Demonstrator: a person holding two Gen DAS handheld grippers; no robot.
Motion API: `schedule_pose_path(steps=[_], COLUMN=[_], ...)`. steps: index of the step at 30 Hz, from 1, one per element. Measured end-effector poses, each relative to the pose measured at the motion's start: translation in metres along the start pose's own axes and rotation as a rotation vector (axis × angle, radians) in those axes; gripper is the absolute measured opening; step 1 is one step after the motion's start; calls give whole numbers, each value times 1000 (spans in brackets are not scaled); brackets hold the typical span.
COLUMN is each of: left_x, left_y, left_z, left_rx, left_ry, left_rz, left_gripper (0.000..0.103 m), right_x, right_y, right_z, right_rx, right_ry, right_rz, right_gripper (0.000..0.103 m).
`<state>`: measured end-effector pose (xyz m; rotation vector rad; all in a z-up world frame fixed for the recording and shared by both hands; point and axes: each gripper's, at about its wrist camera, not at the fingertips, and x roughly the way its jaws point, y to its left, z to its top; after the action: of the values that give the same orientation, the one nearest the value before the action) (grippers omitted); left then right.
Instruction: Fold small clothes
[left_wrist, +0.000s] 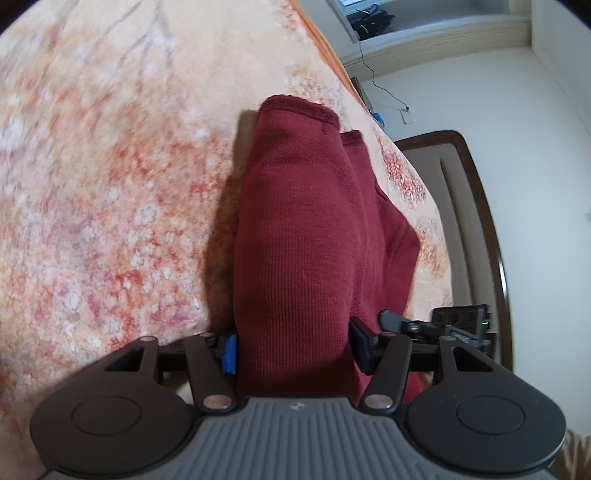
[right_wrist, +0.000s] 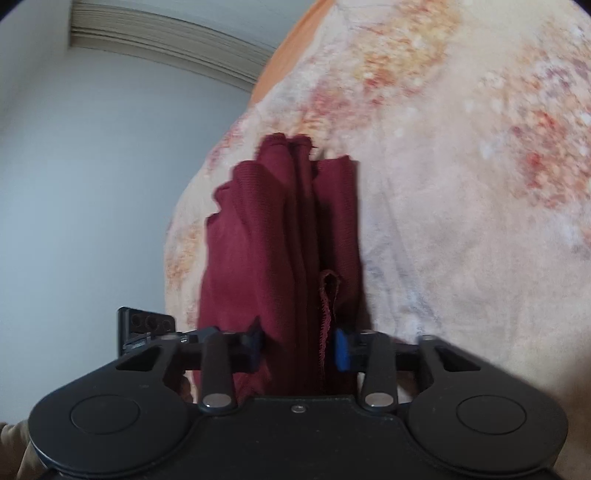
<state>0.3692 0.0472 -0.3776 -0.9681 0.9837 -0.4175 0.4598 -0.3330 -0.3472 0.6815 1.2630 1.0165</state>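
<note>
Now I have both grippers clamped on the dark red garment above the floral bedspread.

My left gripper (left_wrist: 293, 349) has its jaws pressed against a thick bunch of the garment (left_wrist: 303, 240), which runs straight ahead from the fingers and hangs over the bedspread (left_wrist: 110, 184); its hemmed end lies farthest from me. My right gripper (right_wrist: 297, 347) squeezes a narrower, pleated bundle of the same garment (right_wrist: 280, 240), a frayed seam edge showing just inside its right finger. Off to the right of my left gripper I can see the other gripper's black body; a wooden chair stands beyond it.
</note>
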Motion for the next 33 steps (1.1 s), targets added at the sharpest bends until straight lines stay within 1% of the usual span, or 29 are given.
schedule_pose_path(steps=[3, 5, 8, 11, 16, 20, 24, 28, 33], left_x=[-1, -4, -8, -11, -22, -42, -67, -99, -135], left_y=[-17, -33, -55, -69, -81, -88, -91, -93, -97], left_z=[-2, -5, -10, -13, -17, -25, -37, -55, -87], left_rx=[76, 119, 158, 154, 144, 151, 143, 136, 143], left_ry=[0, -11, -27, -35, -43, -49, -56, -56, -48], left_rz=[67, 121, 194, 232, 244, 242, 246, 260, 294], left_gripper=[42, 38, 36, 35, 35, 35, 35, 35, 35], right_x=[-3, -4, -3, -5, -13, -16, -9, -3, 6], right_y=[10, 18, 31, 42, 58, 77, 98, 119, 138], right_z=[-1, -2, -4, -9, -15, -21, -31, -53, -90], right_rx=[-23, -32, -56, -53, -40, -59, -72, -67, -39], right_ry=[-7, -17, -33, -56, -81, -69, -51, -41, -15], right_rz=[-37, -59, -129, -174, -162, -158, -152, -138, -121], right_gripper=[28, 28, 27, 27, 27, 27, 27, 27, 27])
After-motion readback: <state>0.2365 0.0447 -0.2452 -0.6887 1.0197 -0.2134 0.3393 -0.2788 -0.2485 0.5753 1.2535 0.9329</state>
